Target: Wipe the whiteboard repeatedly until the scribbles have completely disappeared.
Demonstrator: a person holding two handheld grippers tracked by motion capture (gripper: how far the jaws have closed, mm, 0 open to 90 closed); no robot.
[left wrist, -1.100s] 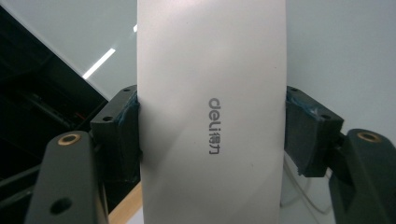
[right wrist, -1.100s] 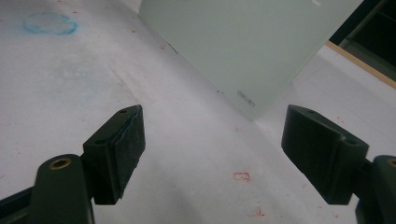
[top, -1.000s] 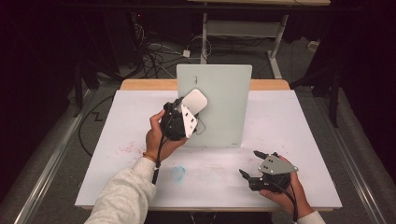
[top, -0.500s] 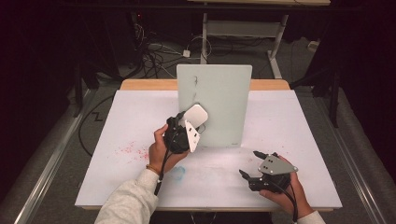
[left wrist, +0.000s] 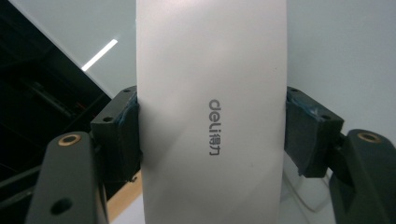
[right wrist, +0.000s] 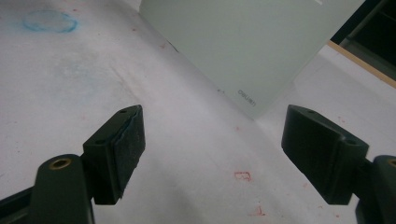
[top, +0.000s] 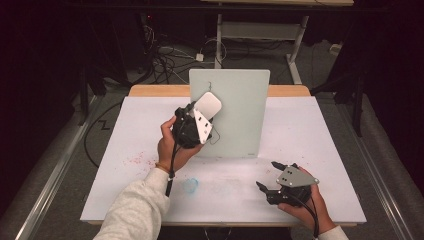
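A pale green-white board stands upright at the middle of the table. My left gripper is held up in front of the board's left half, shut on a white "deli" eraser. In the left gripper view both pads clamp the long sides of the eraser, and the board lies right behind it. Whether the eraser touches the board I cannot tell. My right gripper rests low at the table's front right, open, with nothing between its jaws. It faces the board's bottom corner.
The tabletop is white, with a blue smudge near its front middle and faint red marks to the left. A wooden edge shows behind the board. Cables and a desk frame lie on the dark floor beyond.
The left gripper dropped down the board face with the eraser half a second ago, and now it is back up near where it began. The right gripper has stayed still.
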